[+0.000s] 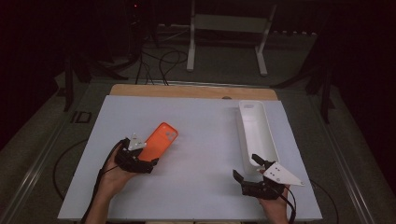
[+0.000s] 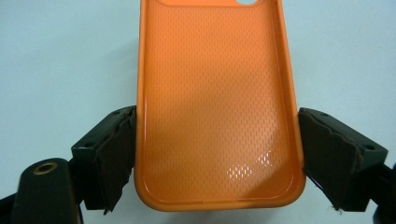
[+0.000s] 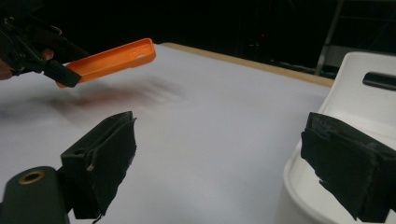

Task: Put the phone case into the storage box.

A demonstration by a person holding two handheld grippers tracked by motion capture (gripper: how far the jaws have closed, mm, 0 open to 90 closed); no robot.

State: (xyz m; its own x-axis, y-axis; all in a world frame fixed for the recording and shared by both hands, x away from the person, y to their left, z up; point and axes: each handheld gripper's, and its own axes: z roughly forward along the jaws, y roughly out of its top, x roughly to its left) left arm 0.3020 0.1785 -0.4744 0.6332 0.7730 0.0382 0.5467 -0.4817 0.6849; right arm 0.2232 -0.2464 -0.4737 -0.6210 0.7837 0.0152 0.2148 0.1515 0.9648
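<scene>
Now we are pinching the orange phone case (image 2: pixel 217 107) across its width near its bottom end with the left gripper (image 1: pixel 138 158), pads pressing on both long sides, probably so the open face stays up and the case stays level. In the right gripper view it is hanging clear above the white table (image 1: pixel 196 140), over the left half. Our right gripper (image 1: pixel 254 173) is waiting with its fingers spread and nothing between them, just beside the near end of the long white tray (image 1: pixel 257 133). Between case and tray we are seeing bare tabletop, so a carry across looks unobstructed; the tray's raised rim is the edge to clear.
</scene>
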